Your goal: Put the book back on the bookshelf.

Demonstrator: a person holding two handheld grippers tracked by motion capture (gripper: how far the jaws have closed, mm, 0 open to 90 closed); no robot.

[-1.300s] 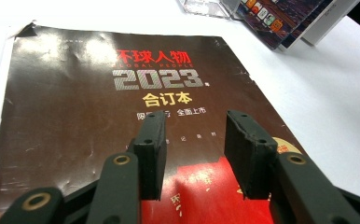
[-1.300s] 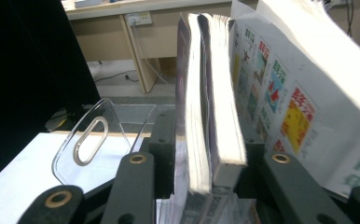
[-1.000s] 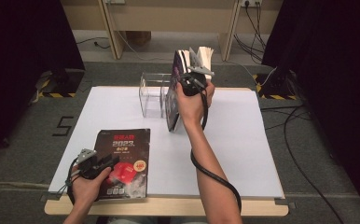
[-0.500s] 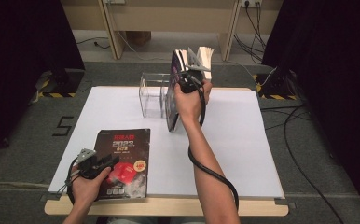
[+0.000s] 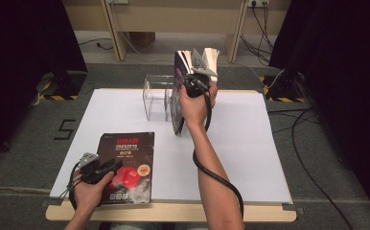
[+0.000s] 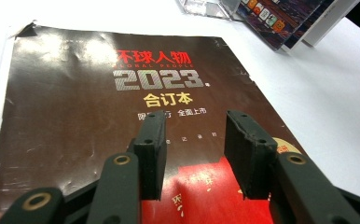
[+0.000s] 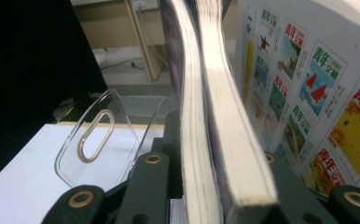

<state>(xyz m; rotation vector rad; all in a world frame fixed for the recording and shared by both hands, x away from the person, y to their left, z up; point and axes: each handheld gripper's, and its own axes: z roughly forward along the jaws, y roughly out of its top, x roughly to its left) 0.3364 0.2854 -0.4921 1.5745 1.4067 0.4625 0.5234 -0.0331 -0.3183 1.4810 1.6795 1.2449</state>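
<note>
Glossy creased paper magazine (image 6: 99,107); clear smooth plastic holder (image 7: 99,140).

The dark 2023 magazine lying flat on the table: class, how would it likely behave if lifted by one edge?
The magazine would probably droop: its soft cover looks creased and dog-eared. It seems thin, so likely light. Its glossy cover may slip between the left gripper's open jaws.

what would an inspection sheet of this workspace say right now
surface: white table top, wooden front edge
job's things: two thick magazines held upright beside a clear acrylic rack; dark-covered 2023 magazine flat near the front edge
clutter: nothing seen
grippers: right gripper jaws have just been closing on the upright pair; left gripper open over the flat magazine
cables: black cable along the right forearm
surroundings: grey floor, wooden frame, dark curtains
</note>
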